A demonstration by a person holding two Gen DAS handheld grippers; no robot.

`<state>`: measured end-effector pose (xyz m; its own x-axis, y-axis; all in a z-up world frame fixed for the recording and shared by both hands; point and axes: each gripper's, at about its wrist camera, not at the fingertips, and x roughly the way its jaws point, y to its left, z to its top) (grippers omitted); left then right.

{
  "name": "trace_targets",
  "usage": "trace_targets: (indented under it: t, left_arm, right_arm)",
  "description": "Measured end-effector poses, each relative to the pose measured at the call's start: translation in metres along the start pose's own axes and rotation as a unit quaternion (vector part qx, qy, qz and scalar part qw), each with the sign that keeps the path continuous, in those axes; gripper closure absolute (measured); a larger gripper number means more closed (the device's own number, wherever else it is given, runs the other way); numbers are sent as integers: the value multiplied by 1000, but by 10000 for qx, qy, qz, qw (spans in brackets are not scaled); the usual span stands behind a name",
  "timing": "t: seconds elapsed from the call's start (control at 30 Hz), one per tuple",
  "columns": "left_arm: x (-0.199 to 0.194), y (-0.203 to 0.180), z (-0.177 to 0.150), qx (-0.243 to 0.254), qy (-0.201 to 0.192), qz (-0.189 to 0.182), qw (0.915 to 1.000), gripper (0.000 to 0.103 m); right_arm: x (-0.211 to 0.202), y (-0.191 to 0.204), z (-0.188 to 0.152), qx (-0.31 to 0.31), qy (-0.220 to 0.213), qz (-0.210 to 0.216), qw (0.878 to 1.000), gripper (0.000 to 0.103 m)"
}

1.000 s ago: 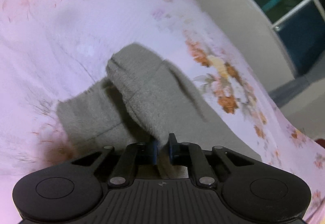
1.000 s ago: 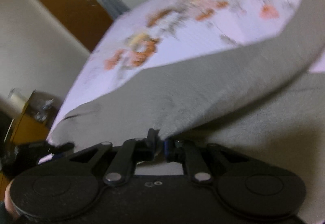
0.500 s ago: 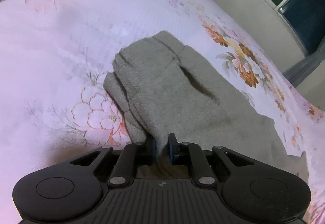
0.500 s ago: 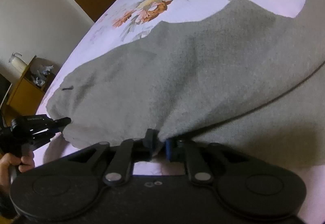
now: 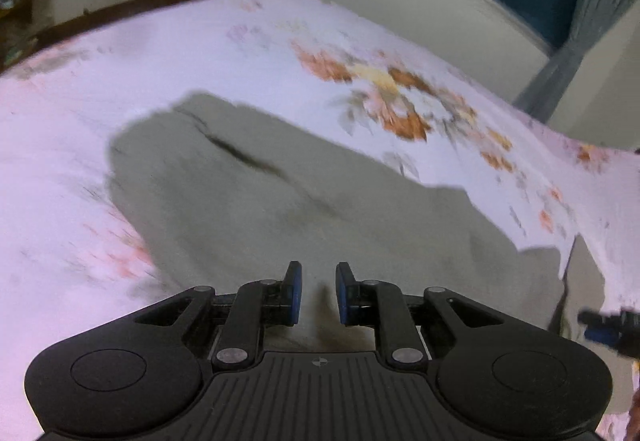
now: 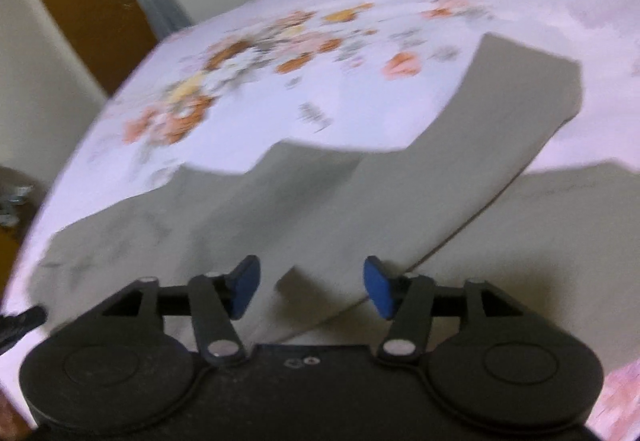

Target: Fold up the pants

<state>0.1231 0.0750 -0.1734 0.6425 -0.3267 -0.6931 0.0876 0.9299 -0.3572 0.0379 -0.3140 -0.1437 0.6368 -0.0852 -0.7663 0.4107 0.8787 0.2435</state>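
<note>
Grey pants on flowered bed.
Left tool narrowly parted, pinching nothing; right tool just spread, pant edge between, unpinched.

Both wrist views look steeply down (close) over the pants on the bed.

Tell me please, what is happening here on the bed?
A person is folding grey fleece pants on a pink floral bedsheet, using two handheld tools. The right claw has just been opening and its jaws stand wide, pressing nothing; the folded cloth lies flat under it. The left claw shows a narrow gap with no cloth pinched.
</note>
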Motion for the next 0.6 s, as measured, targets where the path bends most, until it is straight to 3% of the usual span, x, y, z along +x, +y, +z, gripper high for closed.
trace_targets:
  t: [0.1,0.27,0.33,0.37,0.6]
  left_arm:
    - [17,-3,-11,-52,204,71,9998,86]
    - [23,2,-23,-88,145,51,9998,86]
    - [23,3,-23,-84,150,21,9998,86]
    - [24,3,-23,-90,150,8,9998,86]
    - [26,5,-25,-42,114,-51,9999,86]
  right_arm:
    - [22,-4,11,78,212,-334,9992,38]
    - [48,5,11,35,605,-907,9940,35]
    - [47,5,9,-40,532,-908,9944,66]
    - [44,1,9,6,548,-798,9953,98]
    - [-13,-26,-10,111,474,-424,9979,99]
